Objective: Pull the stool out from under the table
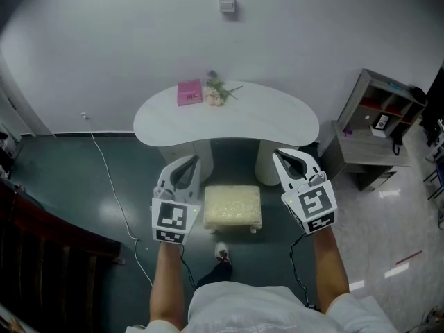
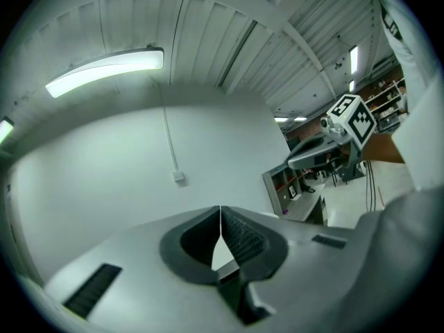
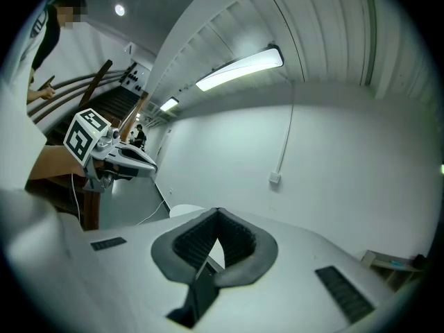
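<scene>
Centrally, white kidney-shaped table (image 1: 277, 120) by pale wall (image 1: 104, 40); cream stool (image 1: 232, 205) on dark floor (image 1: 83, 186).

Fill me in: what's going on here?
A person holds a tool in each hand above a cream-cushioned stool that stands in front of a white table. The left tool and right tool are both shut and empty, held about level on either side of the stool. The stool looks already clear of the tabletop.

Pink book (image 1: 189, 92) beside flowers (image 1: 216, 91); grey shelf unit (image 1: 378, 127) at right.
</scene>
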A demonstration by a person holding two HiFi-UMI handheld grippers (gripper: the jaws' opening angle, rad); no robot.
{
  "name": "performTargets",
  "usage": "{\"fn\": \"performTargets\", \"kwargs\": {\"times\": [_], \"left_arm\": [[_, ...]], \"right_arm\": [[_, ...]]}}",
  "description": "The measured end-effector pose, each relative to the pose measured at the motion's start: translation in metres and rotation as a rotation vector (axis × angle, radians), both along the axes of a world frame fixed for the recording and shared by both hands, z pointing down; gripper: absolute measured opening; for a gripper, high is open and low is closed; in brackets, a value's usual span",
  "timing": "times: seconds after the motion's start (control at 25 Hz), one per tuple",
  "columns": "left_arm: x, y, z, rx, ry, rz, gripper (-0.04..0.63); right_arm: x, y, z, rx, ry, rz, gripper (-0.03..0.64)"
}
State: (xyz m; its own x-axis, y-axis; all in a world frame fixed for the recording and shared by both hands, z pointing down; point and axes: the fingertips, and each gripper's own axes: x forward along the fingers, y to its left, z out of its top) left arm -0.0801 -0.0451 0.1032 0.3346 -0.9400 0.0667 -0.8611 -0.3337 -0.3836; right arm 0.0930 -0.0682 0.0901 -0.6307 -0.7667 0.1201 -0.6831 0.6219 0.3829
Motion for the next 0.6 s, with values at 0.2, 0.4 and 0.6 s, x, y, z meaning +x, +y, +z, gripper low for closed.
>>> {"fn": "performTargets", "kwargs": {"times": [0.2, 0.4, 0.6], "left_arm": [[-0.004, 0.002, 0.008, -0.014, -0.005, -0.009, 0.02], [-0.009, 0.0, 0.01, -0.02, -0.009, -0.019, 0.02], [-0.008, 0.001, 0.012, -0.018, -0.015, -0.02, 0.02]], "right_arm": [[0.005, -0.001, 0.008, -0.009, 0.005, 0.005, 0.014], [0.003, -0.003, 0.008, -0.011, 0.014, -0.002, 0.014], [0.004, -0.002, 0.011, -0.009, 0.014, -0.006, 0.014]]}}
